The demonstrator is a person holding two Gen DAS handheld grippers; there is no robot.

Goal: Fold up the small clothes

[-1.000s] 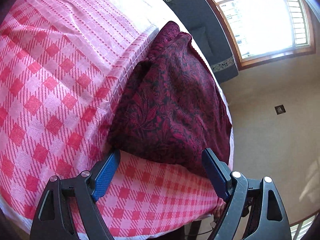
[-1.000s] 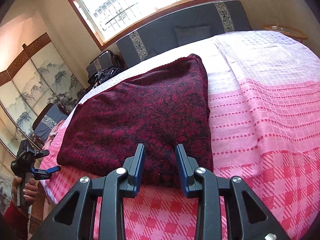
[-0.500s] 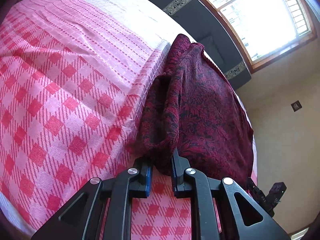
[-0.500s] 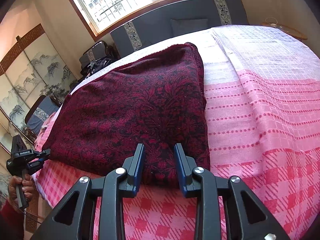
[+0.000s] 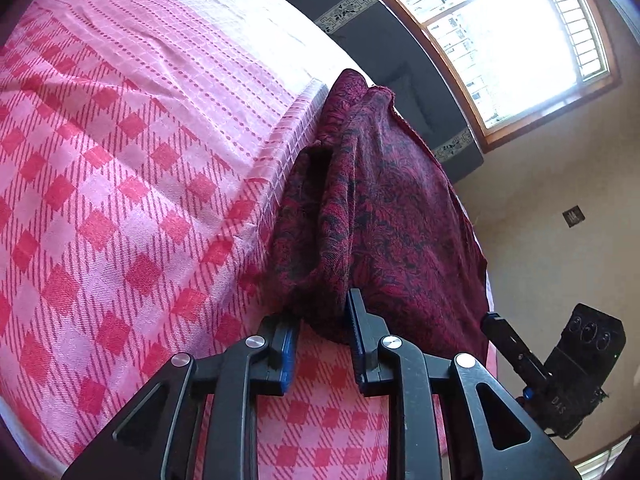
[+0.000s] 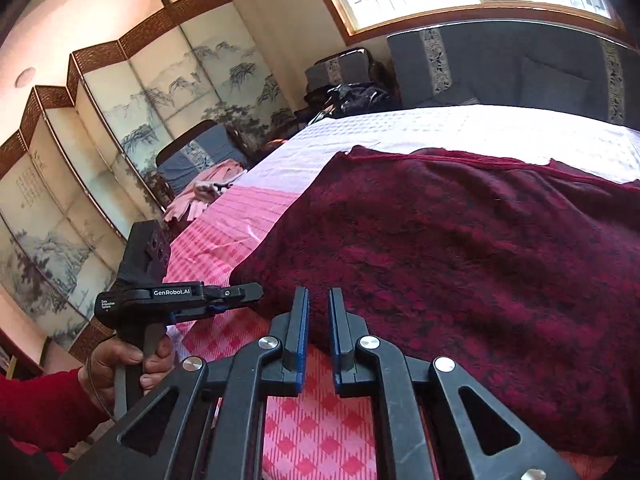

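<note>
A dark red patterned cloth (image 5: 392, 208) lies folded on the pink checked bedspread (image 5: 140, 160), near the bed's edge. My left gripper (image 5: 322, 312) has a bunched fold of the cloth's near corner between its pads; its jaws are opening slightly and still press the fold. In the right wrist view the cloth (image 6: 460, 248) stretches off to the right. My right gripper (image 6: 319, 300) is shut, with the cloth's near edge in the narrow gap between its pads. It is close beside the left gripper (image 6: 252, 292), which a hand (image 6: 120, 364) in a red sleeve holds.
A painted folding screen (image 6: 120, 120) stands along the left wall. A chair with pink clothes (image 6: 208, 196) is beside the bed. A dark grey headboard (image 6: 500, 68) and a bright window (image 5: 520, 40) lie beyond. Bedspread (image 6: 320, 420) shows under the grippers.
The left gripper closed from wide open onto the cloth's corner and bunched it up. The right gripper swung left along the near edge, narrowed its jaws, and now sits beside the left gripper.
</note>
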